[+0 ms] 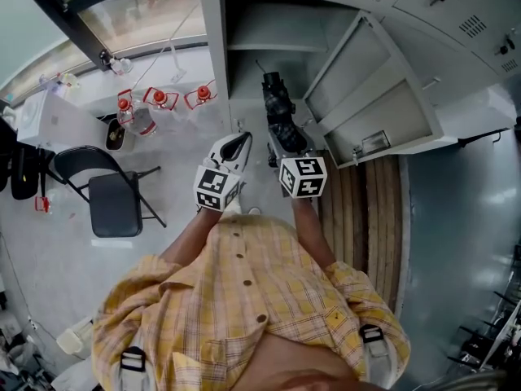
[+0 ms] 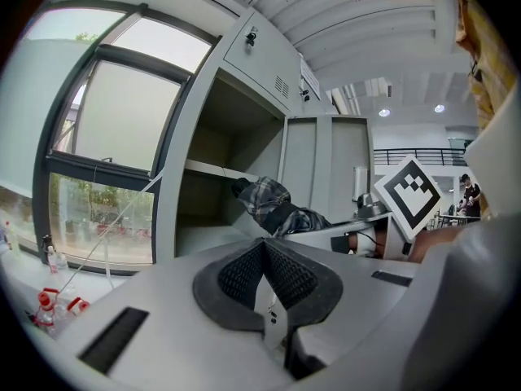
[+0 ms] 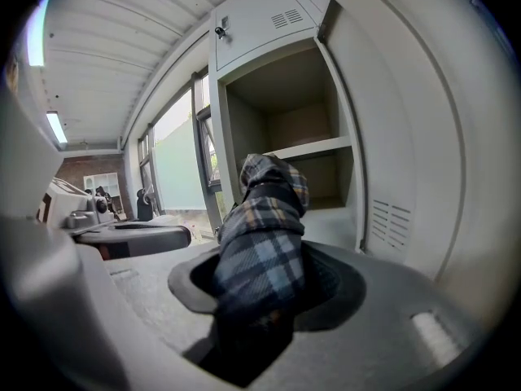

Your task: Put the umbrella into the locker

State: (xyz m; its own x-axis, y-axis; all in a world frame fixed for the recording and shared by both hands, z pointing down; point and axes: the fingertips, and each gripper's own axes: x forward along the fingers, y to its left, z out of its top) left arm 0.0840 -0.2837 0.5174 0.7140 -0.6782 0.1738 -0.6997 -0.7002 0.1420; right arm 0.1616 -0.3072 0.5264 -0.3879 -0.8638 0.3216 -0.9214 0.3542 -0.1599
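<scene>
The right gripper (image 3: 262, 287) clamped a folded blue-plaid fabric umbrella (image 3: 264, 210), which pointed at the open grey metal locker (image 3: 281, 19). Near the locker, the left gripper (image 2: 264, 259) was closed and empty.

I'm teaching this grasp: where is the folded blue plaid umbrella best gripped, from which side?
The umbrella by its near end, from behind along its length, as the right gripper holds it: the slim bundle points at the open grey locker.

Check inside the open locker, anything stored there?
Only a shelf shows inside the locker; above and below the shelf it looks bare. The umbrella held in front covers part of the lower half.
</scene>
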